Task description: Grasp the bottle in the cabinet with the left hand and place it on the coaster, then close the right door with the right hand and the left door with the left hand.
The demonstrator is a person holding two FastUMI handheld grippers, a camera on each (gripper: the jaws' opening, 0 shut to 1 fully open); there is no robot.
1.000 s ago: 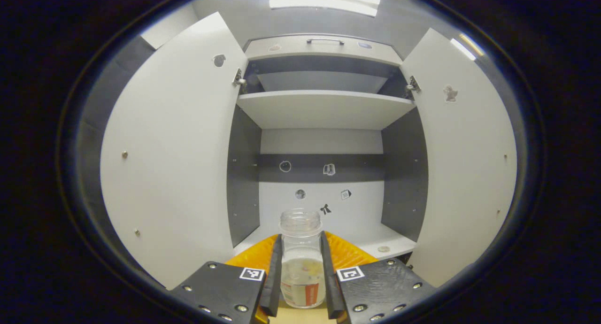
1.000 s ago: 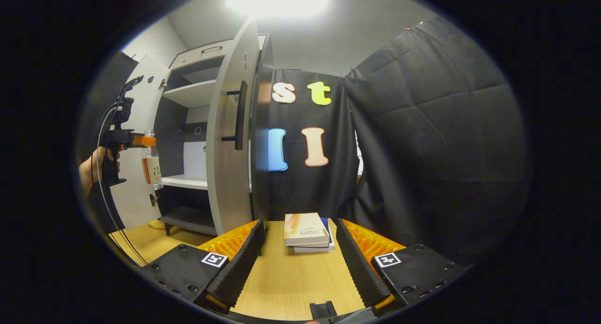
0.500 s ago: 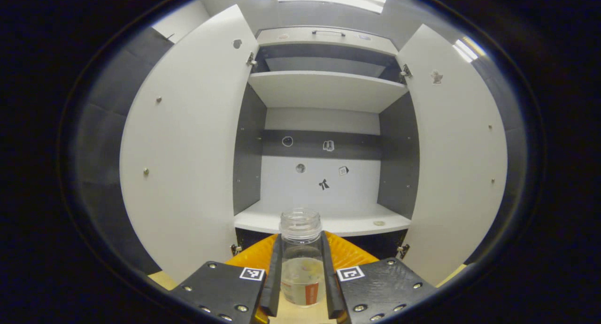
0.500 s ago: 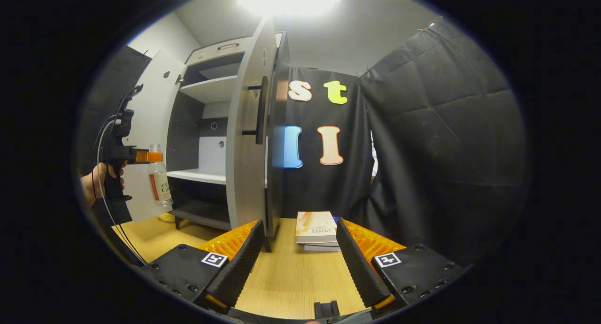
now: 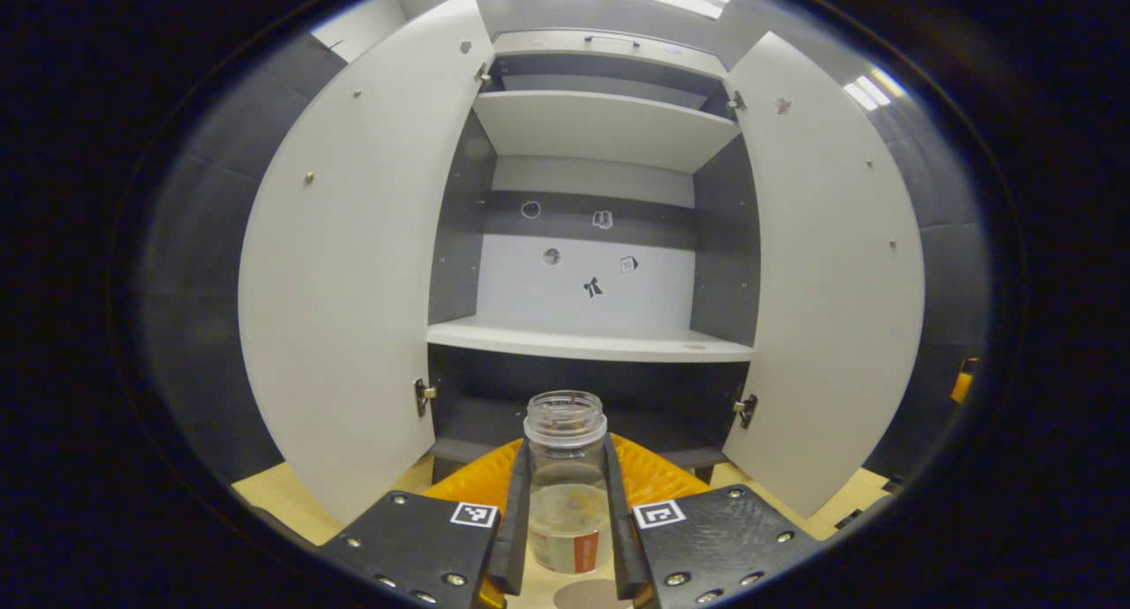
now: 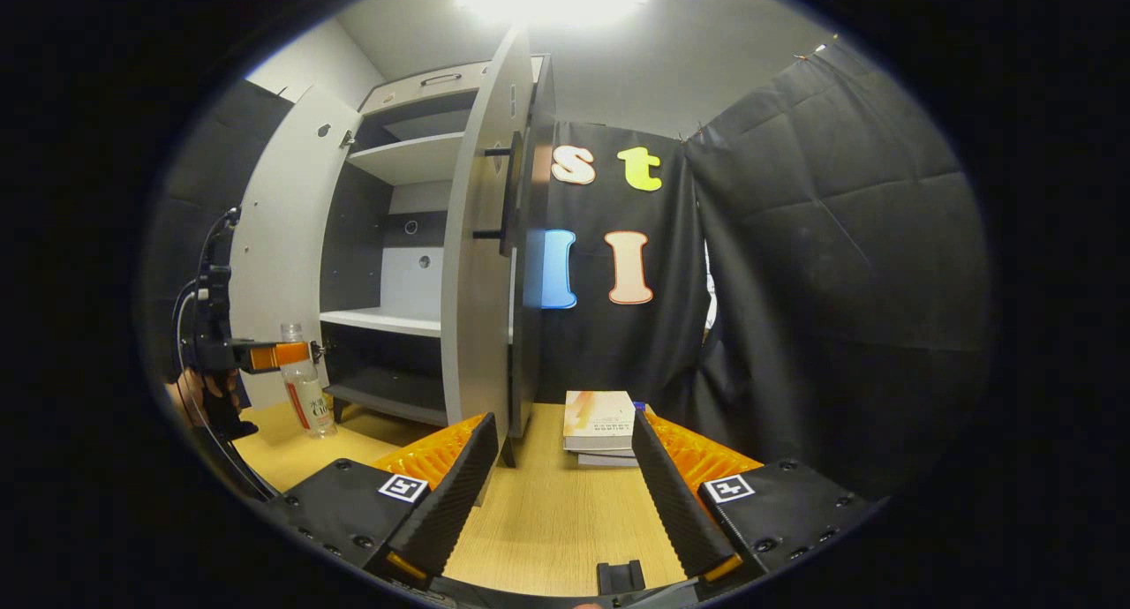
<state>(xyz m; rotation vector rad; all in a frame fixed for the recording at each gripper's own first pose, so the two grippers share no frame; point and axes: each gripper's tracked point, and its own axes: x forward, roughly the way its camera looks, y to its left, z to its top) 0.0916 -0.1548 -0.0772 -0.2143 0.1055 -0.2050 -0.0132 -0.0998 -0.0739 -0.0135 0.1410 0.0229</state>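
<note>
My left gripper [image 5: 565, 450] is shut on a clear, capless bottle [image 5: 567, 512] with a little liquid and a red-and-white label, gripping it below the neck. Just under the bottle, a grey round coaster [image 5: 587, 596] peeks out at the bottom edge. Ahead, the cabinet stands with its left door [image 5: 353, 265] and right door [image 5: 830, 265] both swung wide. In the right gripper view, a hand holds the left gripper [image 6: 296, 355] with the bottle [image 6: 307, 397] low over the wooden table. My right gripper [image 6: 561, 432] is open over the table, beside the right door's edge and black handle [image 6: 508, 194].
The cabinet's middle shelf [image 5: 587, 340] and upper shelf [image 5: 609, 128] are bare. A short stack of books [image 6: 600, 419] lies on the table [image 6: 547, 530] just beyond my right gripper's fingers. Black cloth walls close off the right and back.
The left gripper has lowered the bottle from shelf height down to just above the table, and the coaster has come into view beneath it. The right gripper has shifted slightly.
</note>
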